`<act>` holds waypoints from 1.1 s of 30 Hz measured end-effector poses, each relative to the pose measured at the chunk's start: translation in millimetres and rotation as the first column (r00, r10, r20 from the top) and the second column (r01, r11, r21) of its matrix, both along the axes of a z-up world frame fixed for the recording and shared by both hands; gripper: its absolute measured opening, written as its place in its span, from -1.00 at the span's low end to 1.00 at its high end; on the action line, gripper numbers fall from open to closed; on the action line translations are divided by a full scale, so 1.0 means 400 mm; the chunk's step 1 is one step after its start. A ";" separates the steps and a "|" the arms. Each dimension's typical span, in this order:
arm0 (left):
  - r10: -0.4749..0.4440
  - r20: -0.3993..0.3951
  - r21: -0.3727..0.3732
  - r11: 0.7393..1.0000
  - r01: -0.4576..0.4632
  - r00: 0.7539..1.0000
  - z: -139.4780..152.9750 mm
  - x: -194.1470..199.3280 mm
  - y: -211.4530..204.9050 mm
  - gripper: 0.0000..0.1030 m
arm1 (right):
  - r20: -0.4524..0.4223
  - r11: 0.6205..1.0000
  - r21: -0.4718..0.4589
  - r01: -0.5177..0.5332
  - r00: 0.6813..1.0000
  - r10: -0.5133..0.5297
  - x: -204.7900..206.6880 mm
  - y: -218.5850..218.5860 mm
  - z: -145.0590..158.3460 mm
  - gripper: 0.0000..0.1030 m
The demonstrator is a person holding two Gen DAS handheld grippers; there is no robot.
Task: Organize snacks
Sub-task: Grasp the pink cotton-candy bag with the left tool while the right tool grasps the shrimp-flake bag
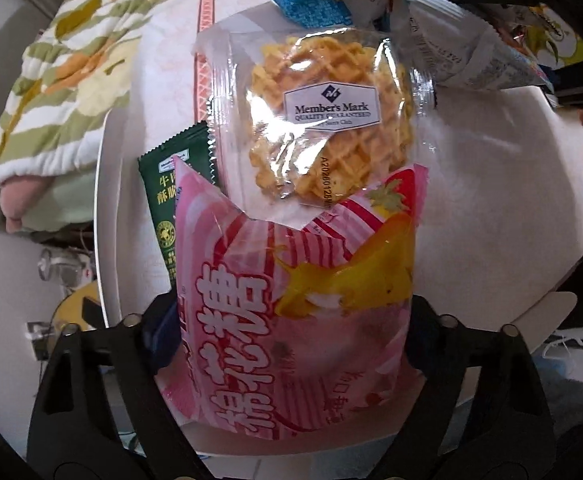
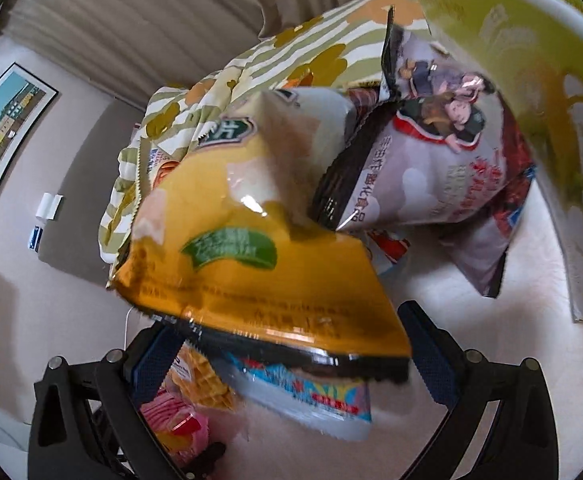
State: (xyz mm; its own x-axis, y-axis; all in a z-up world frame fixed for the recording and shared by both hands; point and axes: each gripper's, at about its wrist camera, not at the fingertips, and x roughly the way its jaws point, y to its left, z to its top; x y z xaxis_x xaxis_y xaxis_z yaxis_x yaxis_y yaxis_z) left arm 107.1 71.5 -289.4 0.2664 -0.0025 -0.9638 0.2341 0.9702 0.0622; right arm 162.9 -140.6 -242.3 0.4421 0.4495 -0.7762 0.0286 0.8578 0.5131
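In the left wrist view my left gripper is shut on a pink striped snack bag. A clear waffle packet labelled Member's Mark lies across the bag's far end, over a white tray. A dark green sachet lies left of the pink bag. In the right wrist view my right gripper is shut on a yellow chip bag held in the air. A grey-and-red snack bag lies just beyond it.
A green and orange floral blanket lies at the left and also shows in the right wrist view. A blue-and-white packet and a crinkled white bag lie beyond the waffle. A green patterned bag stands at right.
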 end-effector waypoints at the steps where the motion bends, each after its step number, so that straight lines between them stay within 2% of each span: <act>1: -0.001 0.001 -0.002 1.000 0.001 1.000 0.003 -0.004 -0.001 0.49 | -0.002 1.000 0.011 0.001 1.000 -0.001 0.004 0.001 -0.003 0.99; 3: -0.006 0.005 0.007 1.000 0.006 1.000 0.009 -0.010 -0.007 0.43 | -0.005 0.999 0.038 0.002 1.000 -0.002 0.011 0.005 -0.012 0.99; 9: 0.013 0.012 -0.019 1.000 -0.013 1.000 0.032 -0.017 -0.014 0.41 | 0.002 0.998 0.068 -0.002 1.000 0.002 0.026 0.020 -0.025 0.95; 10: 0.017 0.015 -0.024 1.000 -0.017 1.000 0.038 -0.017 -0.013 0.41 | 0.006 0.998 0.066 -0.004 1.000 0.003 0.028 0.022 -0.026 0.82; 11: 0.021 0.016 -0.029 0.999 -0.020 1.000 0.043 -0.014 -0.011 0.41 | 0.012 0.998 0.067 -0.011 1.000 0.010 0.027 0.024 -0.025 0.56; 13: 0.030 0.023 -0.043 0.999 -0.029 0.999 0.056 -0.014 -0.005 0.41 | 0.020 0.997 0.064 -0.031 0.999 0.029 0.024 0.031 -0.017 0.29; 17: 0.040 0.033 -0.066 0.997 -0.038 0.999 0.081 -0.015 -0.001 0.41 | 0.027 0.998 0.037 -0.047 0.999 0.046 0.006 0.043 -0.005 0.07; 26: 0.040 0.095 -0.093 0.995 -0.031 0.995 0.155 -0.039 0.006 0.41 | 0.055 0.998 0.028 -0.048 0.997 0.046 -0.070 0.033 0.037 -0.01; 33: 0.055 0.171 -0.121 0.992 -0.035 0.984 0.249 -0.056 0.016 0.41 | 0.111 0.998 0.030 -0.058 0.992 0.054 -0.167 0.020 0.130 -0.02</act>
State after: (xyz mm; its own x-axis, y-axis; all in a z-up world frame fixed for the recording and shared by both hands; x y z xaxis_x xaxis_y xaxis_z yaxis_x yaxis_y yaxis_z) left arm 84.5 77.8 -189.8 0.4319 -0.0968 -0.8967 0.1858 0.9824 -0.0166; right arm 96.2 -132.4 -190.5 0.4975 0.5004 -0.7086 -0.0770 0.8391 0.5385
